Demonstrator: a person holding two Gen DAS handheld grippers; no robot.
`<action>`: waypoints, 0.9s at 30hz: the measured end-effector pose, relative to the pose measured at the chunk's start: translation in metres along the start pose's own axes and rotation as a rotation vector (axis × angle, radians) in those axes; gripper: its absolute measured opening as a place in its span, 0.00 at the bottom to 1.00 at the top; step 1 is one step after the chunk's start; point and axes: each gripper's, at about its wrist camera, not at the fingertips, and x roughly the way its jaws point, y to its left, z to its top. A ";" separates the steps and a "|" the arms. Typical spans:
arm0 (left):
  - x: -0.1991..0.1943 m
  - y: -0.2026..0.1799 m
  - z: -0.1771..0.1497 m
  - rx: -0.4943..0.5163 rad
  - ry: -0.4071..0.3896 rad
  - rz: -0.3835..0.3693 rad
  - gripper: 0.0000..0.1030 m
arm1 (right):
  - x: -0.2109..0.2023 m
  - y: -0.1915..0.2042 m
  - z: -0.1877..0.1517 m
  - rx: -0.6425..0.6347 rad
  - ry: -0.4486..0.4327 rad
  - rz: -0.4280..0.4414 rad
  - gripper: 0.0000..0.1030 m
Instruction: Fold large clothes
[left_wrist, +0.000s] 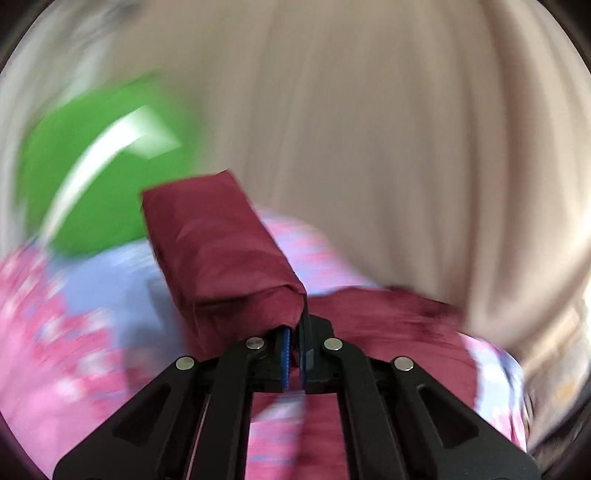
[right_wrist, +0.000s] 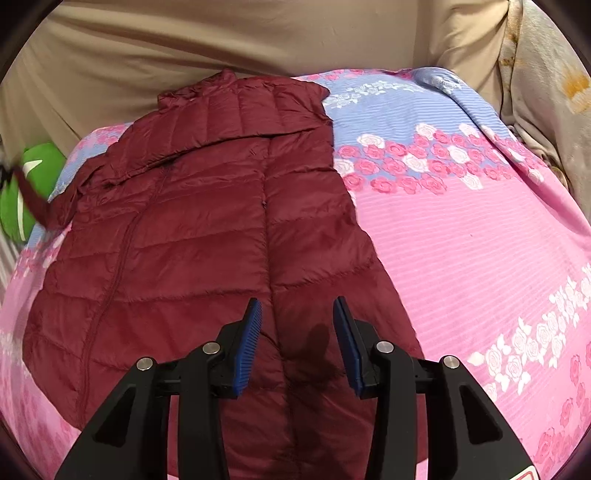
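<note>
Left wrist view: heavily motion-blurred outside the centre. The left gripper (left_wrist: 295, 332) has its jaws closed together, the blue ribbed pads (left_wrist: 286, 354) pinching a piece of the dark maroon quilted puffer jacket (left_wrist: 221, 251). The pinched part, a sleeve by its shape, stands out ahead of the fingers as a stiff, boxy length of fabric, lifted clear of the bedding and pointing up and to the left. More maroon fabric lies below and to the right of the fingertips.

Right wrist view: sharp. The right gripper (right_wrist: 297, 325) hangs just above the jacket with its jaws parted. Nothing is pinched between the blue pads (right_wrist: 251, 343); only the jacket surface shows in the gap, with a dark shadow there. Contact between fingertips and fabric cannot be judged.

Position of the jacket (right_wrist: 207, 229): spread flat on the pink and lavender rose-print bedsheet (right_wrist: 461, 240), occupying the left half of this view. One sleeve is folded across the upper body, lying diagonally from upper right to lower left. The collar end is at the far side, near the plain beige fabric backdrop (right_wrist: 221, 44). The hem end is nearest the camera, under the gripper. At the far left edge a strip of maroon fabric rises off the bed toward a dark blurred object, probably the other gripper.

Other items: a bright green object with white stripe markings (right_wrist: 33, 184) sits at the left edge of the bed, beyond the jacket. A pale floral-patterned cloth (right_wrist: 546, 92) lies at upper right, beside the sheet.
</note>
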 end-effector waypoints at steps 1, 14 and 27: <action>0.005 -0.046 0.001 0.062 0.010 -0.068 0.02 | 0.001 0.003 0.003 0.000 -0.007 -0.001 0.39; 0.160 -0.252 -0.221 0.230 0.441 -0.197 0.65 | 0.026 0.006 0.032 0.017 0.019 0.019 0.43; 0.133 -0.041 -0.159 -0.128 0.382 -0.064 0.73 | 0.106 0.014 0.131 0.128 0.073 0.269 0.64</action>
